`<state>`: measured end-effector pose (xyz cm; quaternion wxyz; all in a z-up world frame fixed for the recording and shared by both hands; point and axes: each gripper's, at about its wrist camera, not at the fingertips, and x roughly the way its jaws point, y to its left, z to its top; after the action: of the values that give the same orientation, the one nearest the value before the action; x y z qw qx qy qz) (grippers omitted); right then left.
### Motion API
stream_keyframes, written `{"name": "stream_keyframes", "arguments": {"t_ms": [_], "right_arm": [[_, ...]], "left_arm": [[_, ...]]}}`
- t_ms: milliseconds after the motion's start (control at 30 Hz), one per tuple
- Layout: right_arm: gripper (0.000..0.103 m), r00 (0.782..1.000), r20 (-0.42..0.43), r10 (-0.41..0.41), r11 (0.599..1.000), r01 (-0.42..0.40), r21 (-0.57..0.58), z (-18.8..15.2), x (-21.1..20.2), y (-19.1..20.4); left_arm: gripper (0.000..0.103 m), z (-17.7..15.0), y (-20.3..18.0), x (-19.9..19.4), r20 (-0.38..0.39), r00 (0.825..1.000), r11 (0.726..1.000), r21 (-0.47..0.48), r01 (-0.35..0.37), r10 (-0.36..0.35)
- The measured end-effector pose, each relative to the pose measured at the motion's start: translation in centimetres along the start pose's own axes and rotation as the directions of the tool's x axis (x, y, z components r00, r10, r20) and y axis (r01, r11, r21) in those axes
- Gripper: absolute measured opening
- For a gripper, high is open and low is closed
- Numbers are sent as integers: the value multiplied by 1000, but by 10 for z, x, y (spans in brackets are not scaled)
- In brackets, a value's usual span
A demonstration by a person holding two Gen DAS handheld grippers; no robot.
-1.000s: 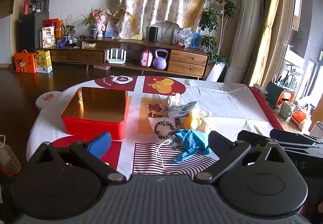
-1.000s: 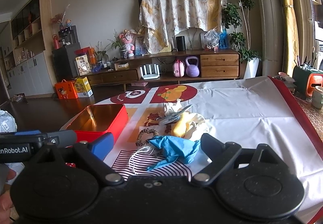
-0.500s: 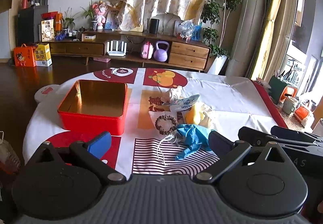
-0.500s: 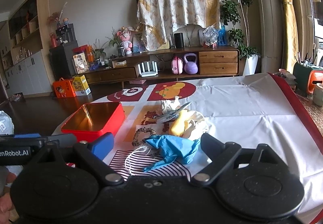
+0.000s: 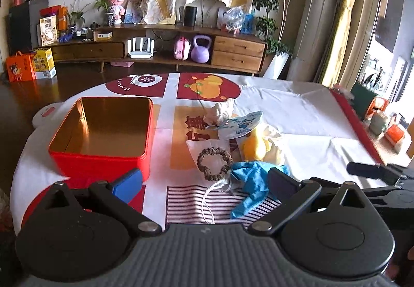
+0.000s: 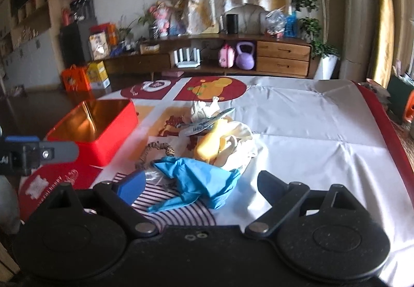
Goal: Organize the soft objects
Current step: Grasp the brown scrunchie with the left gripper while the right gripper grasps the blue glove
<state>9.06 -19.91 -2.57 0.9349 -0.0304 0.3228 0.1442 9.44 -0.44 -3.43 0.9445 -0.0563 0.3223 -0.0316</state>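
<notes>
We hold both tools wide open, empty; crumpled blue rubber glove (image 6: pixel 196 181) lies lower centre, nearest right tool (image 6: pixel 199 183), left tool (image 5: pixel 204 183) beside.

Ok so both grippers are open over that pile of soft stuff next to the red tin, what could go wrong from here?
1. The blue glove lies over the white mask's ear loops and against the brown scrunchie; gripping it may drag those along.
2. The pile is heaped: the yellow cloth leans on the cream one, so pulling one item could scatter others.
3. The right gripper and left gripper point at the same spot and could collide.
</notes>
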Motion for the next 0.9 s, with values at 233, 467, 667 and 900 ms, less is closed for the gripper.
{"name": "stream_keyframes", "arguments": {"t_ms": [233, 467, 667, 900], "right_arm": [[79, 998, -60, 10, 994, -16, -104, 7, 40, -9], [72, 990, -136, 30, 989, -49, -142, 5, 77, -16], [65, 980, -193, 54, 979, -90, -183, 0, 98, -16], [57, 972, -225, 61, 975, -106, -195, -6, 110, -15]], "left_arm": [[103, 3, -6, 50, -47, 999, 997, 78, -14, 18], [102, -2, -13, 87, -81, 997, 989, 145, 7, 5], [88, -9, -17, 112, -113, 994, 983, 183, 17, 3], [72, -13, -25, 126, -117, 993, 967, 253, 30, 0]]}}
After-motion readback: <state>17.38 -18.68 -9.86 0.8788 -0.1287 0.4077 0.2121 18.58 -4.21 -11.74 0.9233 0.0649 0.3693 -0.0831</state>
